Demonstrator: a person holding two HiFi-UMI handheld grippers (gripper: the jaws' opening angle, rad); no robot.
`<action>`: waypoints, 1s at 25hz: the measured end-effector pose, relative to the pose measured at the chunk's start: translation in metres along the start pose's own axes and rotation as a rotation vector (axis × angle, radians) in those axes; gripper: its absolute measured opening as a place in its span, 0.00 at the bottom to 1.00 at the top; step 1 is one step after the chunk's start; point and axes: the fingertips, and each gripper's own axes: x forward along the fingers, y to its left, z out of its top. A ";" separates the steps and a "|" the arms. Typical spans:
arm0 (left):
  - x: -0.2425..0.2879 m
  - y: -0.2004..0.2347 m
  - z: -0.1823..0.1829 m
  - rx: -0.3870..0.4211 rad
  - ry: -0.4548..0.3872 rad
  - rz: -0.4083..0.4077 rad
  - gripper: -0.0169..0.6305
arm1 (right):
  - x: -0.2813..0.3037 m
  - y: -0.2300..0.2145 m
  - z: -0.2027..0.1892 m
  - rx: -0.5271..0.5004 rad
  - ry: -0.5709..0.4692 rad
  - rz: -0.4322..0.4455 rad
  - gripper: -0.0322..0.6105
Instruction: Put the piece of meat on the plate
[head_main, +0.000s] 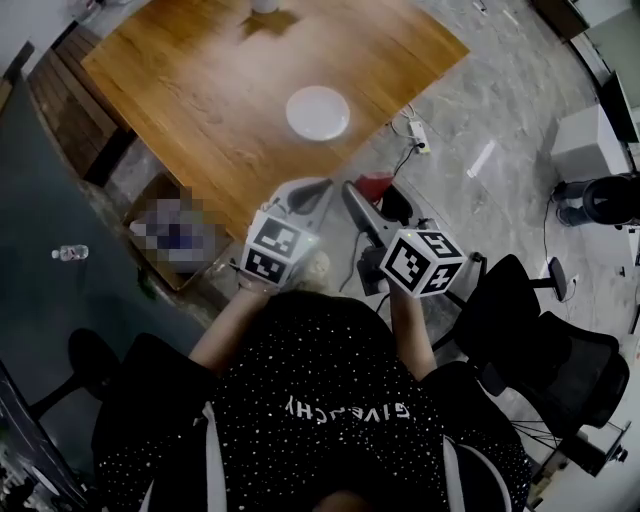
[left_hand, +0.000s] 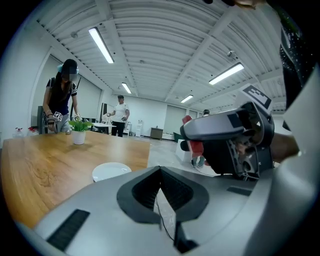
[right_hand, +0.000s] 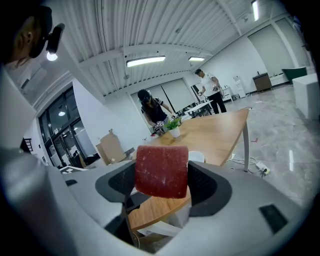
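Clamping a red piece of meat (right_hand: 161, 171) between their dark ribbed pads (right_hand: 202, 186), the right tongs (right_hand: 162, 176) hold the slab upright, its top edge standing above the jaws and its lower edge hanging free below them. The grip looks square and central, though the head view shows the meat (head_main: 375, 185) too small to judge how deep it sits in the jaws.

Just to the left of the right tongs (head_main: 366, 196), the left tongs (head_main: 306, 194) hang with their jaws together at the tips and nothing between them; their own view shows the left tongs (left_hand: 160, 169) pressed closed over bare floor.

A white plate (head_main: 318, 112) lies empty ahead of both pairs of tongs, well apart from them, on a wooden table (head_main: 190, 90). Both tongs sit short of the table's near corner, over the floor. From the left tongs, the plate (left_hand: 111, 171) lies forward and to the left; from the right tongs, its rim (right_hand: 196, 156) peeks out just behind the meat. A small potted plant (left_hand: 79, 133) stands far beyond the plate.

The carry appears to be under way, with the placing not yet done. Doing it well likely means a steady squeeze while reaching forward over the table edge, lowering the slab onto the plate's centre, and opening the jaws only once it rests there, with the left tongs held clear of the path.
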 end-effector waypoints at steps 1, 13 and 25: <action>0.003 0.001 0.001 -0.002 -0.004 0.008 0.04 | 0.000 -0.001 0.003 -0.002 -0.004 0.004 0.53; 0.020 0.008 0.002 -0.028 -0.030 0.089 0.04 | 0.006 -0.018 0.015 -0.041 0.005 0.056 0.53; 0.051 0.033 0.010 -0.086 -0.040 0.126 0.04 | 0.032 -0.036 0.031 -0.019 0.035 0.097 0.53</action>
